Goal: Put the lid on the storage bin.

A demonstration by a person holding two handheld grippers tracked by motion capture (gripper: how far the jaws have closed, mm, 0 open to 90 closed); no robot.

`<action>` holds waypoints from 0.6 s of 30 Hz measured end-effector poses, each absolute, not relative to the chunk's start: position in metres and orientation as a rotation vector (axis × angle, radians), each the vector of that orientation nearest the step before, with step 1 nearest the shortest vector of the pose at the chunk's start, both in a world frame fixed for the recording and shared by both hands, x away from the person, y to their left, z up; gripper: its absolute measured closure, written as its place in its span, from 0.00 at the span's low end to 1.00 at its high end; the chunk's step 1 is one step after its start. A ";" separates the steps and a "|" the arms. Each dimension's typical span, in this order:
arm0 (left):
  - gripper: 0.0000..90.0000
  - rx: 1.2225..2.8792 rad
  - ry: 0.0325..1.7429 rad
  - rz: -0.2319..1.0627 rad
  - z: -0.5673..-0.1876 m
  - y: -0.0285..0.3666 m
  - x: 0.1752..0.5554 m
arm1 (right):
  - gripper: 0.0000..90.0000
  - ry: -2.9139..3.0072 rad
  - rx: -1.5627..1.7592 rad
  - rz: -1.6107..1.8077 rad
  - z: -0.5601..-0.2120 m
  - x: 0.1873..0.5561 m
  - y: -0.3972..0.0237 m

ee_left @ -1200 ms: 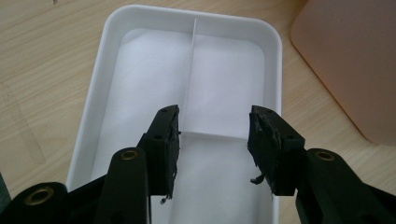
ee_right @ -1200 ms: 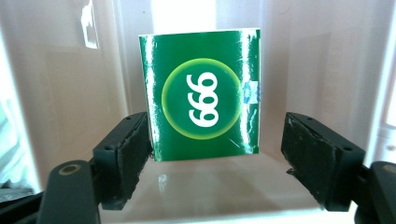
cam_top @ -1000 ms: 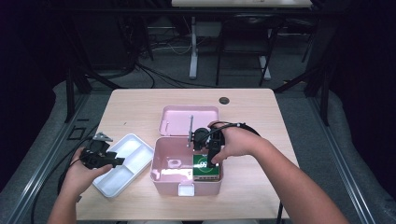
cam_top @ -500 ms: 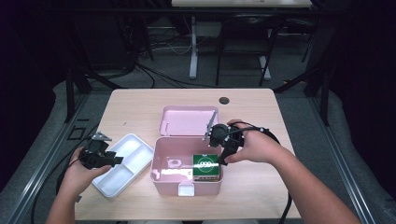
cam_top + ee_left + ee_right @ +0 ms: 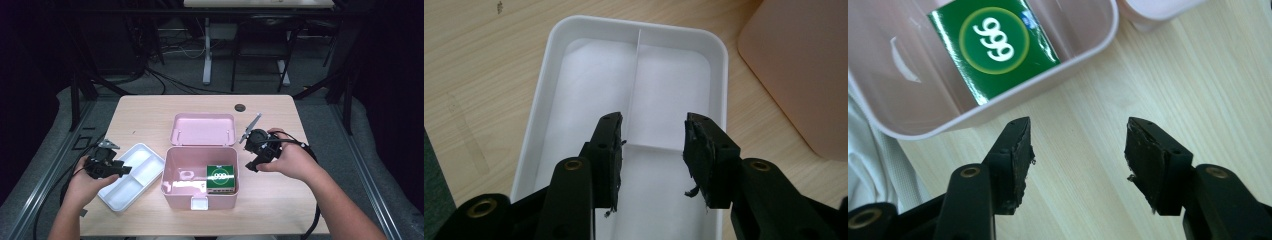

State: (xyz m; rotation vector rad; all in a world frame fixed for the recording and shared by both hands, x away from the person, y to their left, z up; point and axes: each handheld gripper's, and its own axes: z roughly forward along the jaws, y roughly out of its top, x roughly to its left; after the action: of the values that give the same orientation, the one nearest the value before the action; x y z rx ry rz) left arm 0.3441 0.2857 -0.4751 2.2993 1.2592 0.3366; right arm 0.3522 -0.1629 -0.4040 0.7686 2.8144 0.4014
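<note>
An open pink box stands mid-table with its lid laid back. Inside it, at the right, lies a green packet marked 999. My right gripper hovers over bare wood just right of the box. It is open with nothing between its jaws, which have just been closing. My left gripper is open over a white divided tray left of the box. Its jaws have narrowed slightly around nothing.
A small black disc lies near the table's far edge. The box also holds a small pink piece and a white strip at its left. In the left gripper view the box's side rises close to the tray.
My right gripper came up out of the pink box and moved right, to the table beside it. The green packet stayed in the box. The left hand kept still.
</note>
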 end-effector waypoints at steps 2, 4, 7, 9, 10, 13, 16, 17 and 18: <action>0.66 2.302 1.251 0.333 -0.473 0.284 0.345 | 0.48 2.802 0.795 0.408 -0.407 0.352 -0.166; 0.67 2.335 1.246 0.333 -0.472 0.281 0.347 | 0.48 2.794 0.826 0.424 -0.410 0.352 -0.170; 0.69 2.376 1.245 0.335 -0.473 0.280 0.349 | 0.50 2.761 0.859 0.445 -0.416 0.353 -0.176; 0.69 2.423 1.239 0.334 -0.476 0.278 0.351 | 0.51 2.752 0.891 0.474 -0.420 0.353 -0.180; 0.70 2.447 1.238 0.325 -0.478 0.277 0.352 | 0.51 2.748 0.912 0.492 -0.425 0.354 -0.183; 0.71 2.517 1.238 0.305 -0.485 0.275 0.357 | 0.51 2.733 0.925 0.490 -0.430 0.355 -0.185; 0.71 2.579 1.249 0.286 -0.491 0.273 0.362 | 0.51 2.732 0.956 0.515 -0.437 0.356 -0.188; 0.71 2.590 1.250 0.279 -0.492 0.273 0.363 | 0.51 2.726 0.964 0.524 -0.439 0.356 -0.189; 0.73 2.599 1.255 0.270 -0.493 0.273 0.365 | 0.51 2.725 0.967 0.524 -0.440 0.356 -0.190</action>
State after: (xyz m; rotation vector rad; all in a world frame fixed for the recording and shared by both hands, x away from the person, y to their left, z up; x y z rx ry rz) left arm 0.3649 0.2734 -0.4934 2.5986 1.2550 0.2695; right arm 0.3555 -0.1896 -0.4404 0.9674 2.7246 0.5243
